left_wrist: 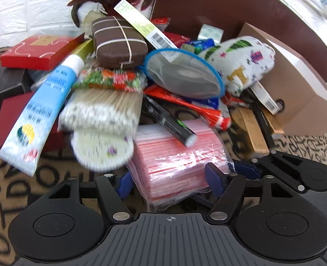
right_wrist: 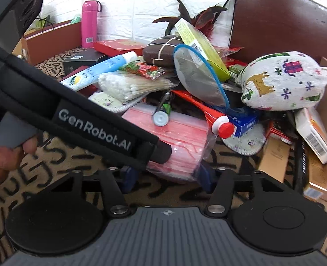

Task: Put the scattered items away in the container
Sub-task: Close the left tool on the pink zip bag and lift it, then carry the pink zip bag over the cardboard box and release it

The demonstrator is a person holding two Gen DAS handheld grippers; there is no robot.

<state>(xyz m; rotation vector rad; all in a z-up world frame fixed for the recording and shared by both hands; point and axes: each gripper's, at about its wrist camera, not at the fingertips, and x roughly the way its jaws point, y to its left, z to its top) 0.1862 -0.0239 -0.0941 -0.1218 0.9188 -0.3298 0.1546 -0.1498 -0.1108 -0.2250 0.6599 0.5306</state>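
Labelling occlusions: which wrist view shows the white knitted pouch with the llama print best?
Right wrist view: the white knitted llama-print pouch shows whole, sharp, with its loop at one end. In the left wrist view the pouch sits further off, foreshortened, its lower edge tucked behind the blue-rimmed mesh strainer.

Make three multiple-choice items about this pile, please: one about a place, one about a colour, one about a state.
1. What lies directly on the pink bag stack?
A. black marker
B. pink bottle
C. red box

2. The rim of the mesh strainer is:
A. green
B. blue
C. yellow

3. The left gripper is:
A. shut on the cotton swabs
B. out of view
C. open, its jaws on either side of the pink bag stack

Answers: 1 A, the black marker rests across its top. 2 B, a blue ring edges the grey mesh. 3 C, both blue pads stand apart beside the stack.
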